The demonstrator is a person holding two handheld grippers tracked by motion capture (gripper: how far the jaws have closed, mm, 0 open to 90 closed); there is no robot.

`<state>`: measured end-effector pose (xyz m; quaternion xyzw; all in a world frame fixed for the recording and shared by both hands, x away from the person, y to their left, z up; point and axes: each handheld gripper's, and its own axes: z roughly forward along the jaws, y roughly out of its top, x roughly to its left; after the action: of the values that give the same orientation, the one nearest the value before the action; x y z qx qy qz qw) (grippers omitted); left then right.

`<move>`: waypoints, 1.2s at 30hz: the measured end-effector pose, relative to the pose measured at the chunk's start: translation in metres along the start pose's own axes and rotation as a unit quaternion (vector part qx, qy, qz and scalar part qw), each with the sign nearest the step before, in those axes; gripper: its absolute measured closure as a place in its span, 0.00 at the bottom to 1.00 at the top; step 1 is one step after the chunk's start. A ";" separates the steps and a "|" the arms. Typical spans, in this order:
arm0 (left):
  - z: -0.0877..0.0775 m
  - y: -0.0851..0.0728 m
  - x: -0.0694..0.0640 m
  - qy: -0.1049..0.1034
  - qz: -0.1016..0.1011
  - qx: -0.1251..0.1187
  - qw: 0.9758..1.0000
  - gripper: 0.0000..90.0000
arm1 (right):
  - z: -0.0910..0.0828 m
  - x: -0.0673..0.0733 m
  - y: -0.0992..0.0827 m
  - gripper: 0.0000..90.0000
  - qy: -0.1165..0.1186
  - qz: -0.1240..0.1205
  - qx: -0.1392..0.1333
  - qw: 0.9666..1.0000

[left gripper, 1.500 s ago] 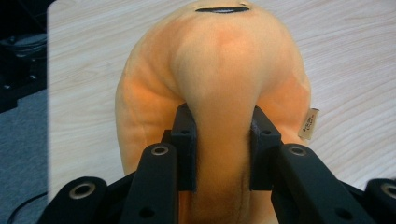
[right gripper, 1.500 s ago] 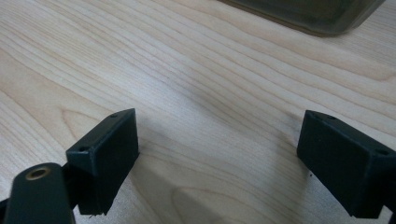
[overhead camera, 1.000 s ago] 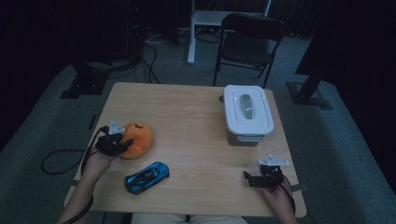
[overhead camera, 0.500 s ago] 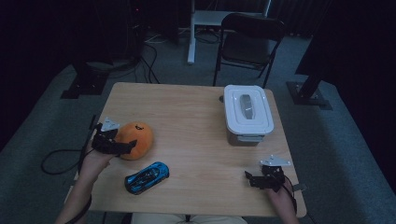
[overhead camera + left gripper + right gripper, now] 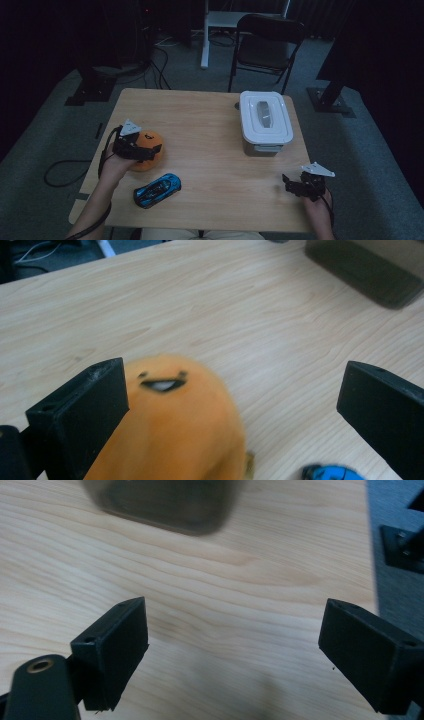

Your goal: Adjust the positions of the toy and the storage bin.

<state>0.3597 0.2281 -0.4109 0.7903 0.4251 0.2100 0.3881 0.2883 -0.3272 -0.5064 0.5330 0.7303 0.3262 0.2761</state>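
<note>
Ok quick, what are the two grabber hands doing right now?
Left gripper: open, jaws have just been opening; the orange plush toy sits between them, not squeezed.
Right gripper: open, holding nothing, over bare table.

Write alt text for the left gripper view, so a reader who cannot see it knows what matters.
An orange plush toy with a small smiling face sits between the left gripper, whose black jaws have just been opening and now stand wide without pressing it. It rests on a pale wooden table, with a blue toy car at the bottom edge.
</note>
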 end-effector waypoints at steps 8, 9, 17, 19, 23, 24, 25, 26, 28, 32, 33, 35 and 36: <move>0.035 0.016 -0.025 -0.029 0.033 0.011 0.999 0.01 | 0.011 -0.022 0.003 0.13 -0.024 0.013 0.004 1.000; 0.039 0.016 -0.028 -0.033 0.037 0.016 0.999 0.02 | 0.012 -0.024 0.004 0.13 -0.028 0.013 0.006 1.000; 0.079 0.023 -0.048 -0.062 0.044 0.029 0.997 0.02 | 0.019 -0.034 0.008 0.13 -0.038 0.022 -0.007 0.999; 0.086 0.024 -0.051 -0.072 0.040 0.022 0.996 0.02 | 0.021 -0.037 0.010 0.13 -0.035 0.026 -0.008 0.999; 0.104 0.027 -0.058 -0.077 0.045 0.018 0.996 0.02 | 0.025 -0.041 0.014 0.13 -0.036 0.032 -0.007 0.999; 0.107 0.027 -0.059 -0.074 0.047 0.022 0.996 0.02 | 0.026 -0.042 0.015 0.13 -0.035 0.034 -0.008 0.999; 0.111 0.028 -0.061 -0.074 0.050 0.025 0.996 0.02 | 0.027 -0.042 0.015 0.13 -0.035 0.034 -0.008 0.999; 0.116 0.029 -0.062 -0.077 0.050 0.027 0.995 0.02 | 0.029 -0.043 0.016 0.13 -0.037 0.033 -0.007 0.999; 0.122 0.030 -0.063 -0.077 0.054 0.031 0.995 0.02 | 0.032 -0.044 0.017 0.13 -0.036 0.031 -0.004 0.999; 0.135 0.033 -0.066 -0.081 0.050 0.041 0.995 0.02 | 0.037 -0.046 0.019 0.13 -0.033 0.036 0.004 0.999; 0.139 0.034 -0.068 -0.082 0.051 0.043 0.994 0.02 | 0.038 -0.047 0.019 0.13 -0.031 0.039 0.002 0.999; 0.147 0.036 -0.071 -0.088 0.048 0.047 0.994 0.02 | 0.040 -0.049 0.020 0.13 -0.031 0.042 0.002 0.999; 0.148 0.036 -0.072 -0.087 0.048 0.048 0.994 0.02 | 0.042 -0.050 0.020 0.13 -0.035 0.040 0.002 0.999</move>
<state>0.4369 0.0914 -0.4729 0.8426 0.3612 0.1384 0.3747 0.3461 -0.3629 -0.5149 0.5733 0.6989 0.3167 0.2872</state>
